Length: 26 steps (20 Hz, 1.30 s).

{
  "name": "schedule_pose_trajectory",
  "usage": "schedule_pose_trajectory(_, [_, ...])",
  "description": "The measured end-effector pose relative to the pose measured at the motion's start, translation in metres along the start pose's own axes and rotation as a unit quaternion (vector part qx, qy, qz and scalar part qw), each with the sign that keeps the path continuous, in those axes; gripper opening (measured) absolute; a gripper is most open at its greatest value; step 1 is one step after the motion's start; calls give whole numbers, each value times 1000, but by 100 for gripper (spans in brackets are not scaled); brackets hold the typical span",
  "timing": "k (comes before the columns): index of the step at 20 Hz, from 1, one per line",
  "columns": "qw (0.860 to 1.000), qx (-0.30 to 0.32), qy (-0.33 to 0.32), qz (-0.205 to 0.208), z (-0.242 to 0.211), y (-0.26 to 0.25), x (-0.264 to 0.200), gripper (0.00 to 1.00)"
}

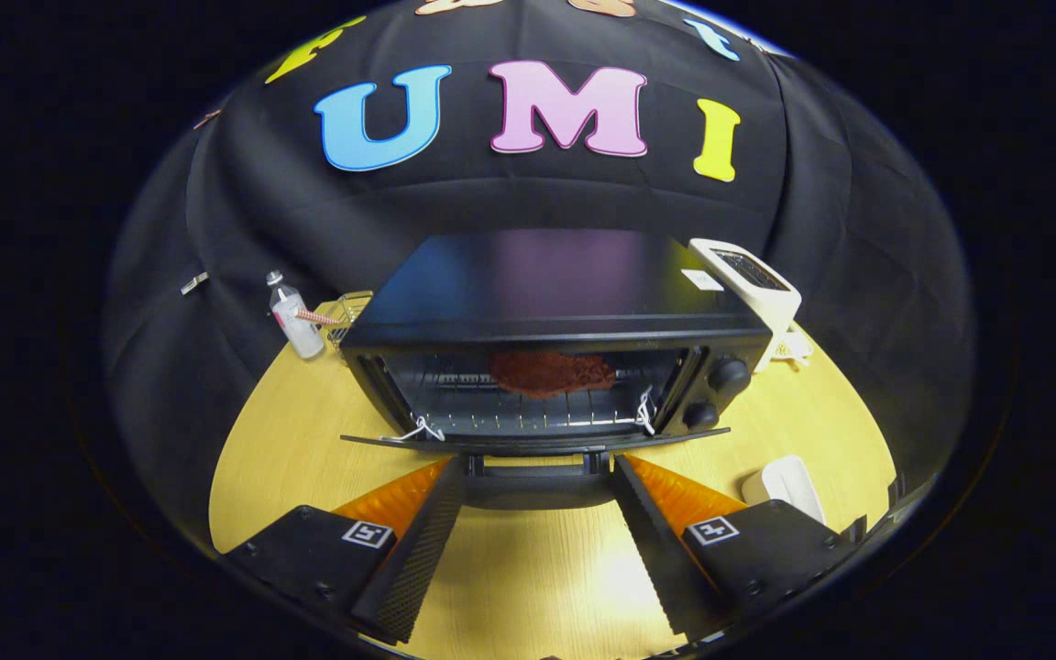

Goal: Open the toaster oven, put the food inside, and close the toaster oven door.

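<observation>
My fingers [535,477] are spread and empty, tips at the handle [535,466] of the dropped door [535,442]. The food [553,373] lies on the rack inside the toaster oven [546,312], mid-bench. Next, I judge, lift the door shut.

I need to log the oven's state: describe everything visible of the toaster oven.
The toaster oven is a black, glossy-topped box standing on the wooden table. Its door hangs fully open and flat, handle just ahead of the open gripper, between its fingertips. A brownish piece of food lies on the wire rack. Two knobs sit beside the opening.
</observation>
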<state>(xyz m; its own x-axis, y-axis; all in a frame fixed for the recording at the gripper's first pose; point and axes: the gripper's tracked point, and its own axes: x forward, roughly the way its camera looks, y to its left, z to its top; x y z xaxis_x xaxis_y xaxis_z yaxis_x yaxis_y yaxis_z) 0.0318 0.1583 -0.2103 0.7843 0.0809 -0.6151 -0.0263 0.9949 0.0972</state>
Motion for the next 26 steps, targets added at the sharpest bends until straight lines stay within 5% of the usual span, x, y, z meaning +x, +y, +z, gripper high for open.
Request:
schedule_pose_trajectory(9, [1000,2,-21,13,39,4,20,100])
schedule_pose_trajectory(17, [997,-17,-65,28,49,-16,-26,99])
schedule_pose_trajectory(26, [986,1,-164,15,127,-72,-101,99])
